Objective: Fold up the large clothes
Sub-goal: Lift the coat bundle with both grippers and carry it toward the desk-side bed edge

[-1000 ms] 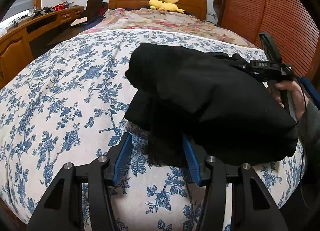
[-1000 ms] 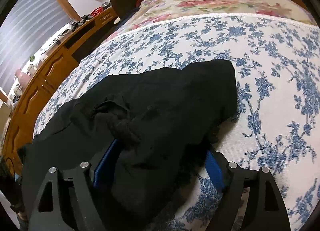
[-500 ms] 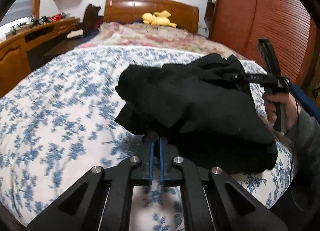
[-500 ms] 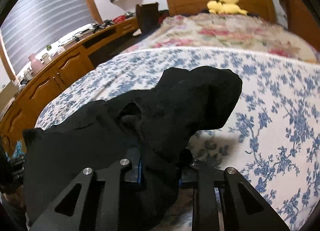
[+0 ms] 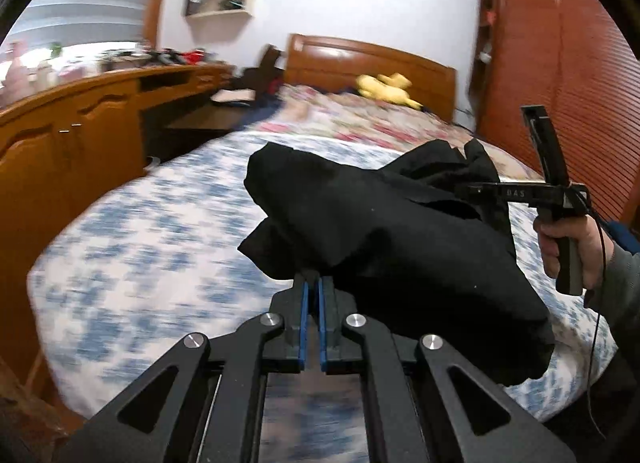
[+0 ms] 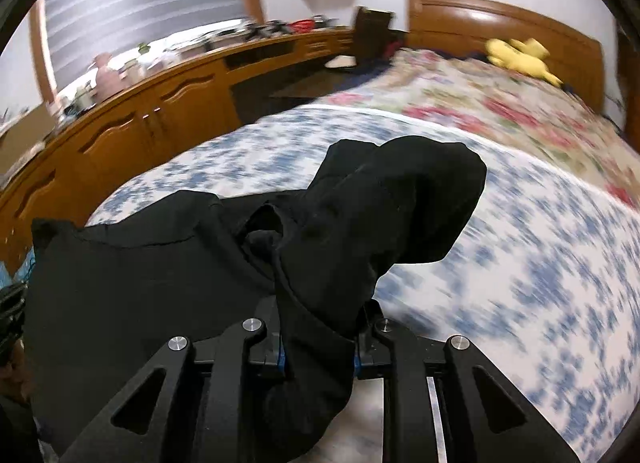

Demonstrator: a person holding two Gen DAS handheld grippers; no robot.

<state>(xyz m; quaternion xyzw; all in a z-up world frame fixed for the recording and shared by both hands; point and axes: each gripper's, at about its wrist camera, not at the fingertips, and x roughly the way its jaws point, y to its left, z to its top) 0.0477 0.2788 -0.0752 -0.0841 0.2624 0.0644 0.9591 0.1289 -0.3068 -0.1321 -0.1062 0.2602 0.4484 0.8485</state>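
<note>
A large black garment (image 5: 384, 231) hangs bunched between both grippers, lifted above the bed with the blue floral cover (image 5: 152, 239). My left gripper (image 5: 313, 283) is shut on one edge of it, blue pads nearly together. My right gripper (image 6: 318, 337) is shut on a thick fold of the same garment (image 6: 360, 231); cloth fills the space between its fingers. The right gripper also shows in the left wrist view (image 5: 556, 199), held in a hand at the right, with cloth draped from it.
A long wooden cabinet (image 5: 68, 143) runs along the bed's left side. The wooden headboard (image 5: 372, 63) and a yellow plush toy (image 5: 386, 91) are at the far end. A slatted wooden wardrobe (image 5: 580, 75) stands on the right. The bed cover (image 6: 520, 263) spreads under the garment.
Both grippers closed on the garment, then lifted it off the bed. The views have tilted up and now show more of the room.
</note>
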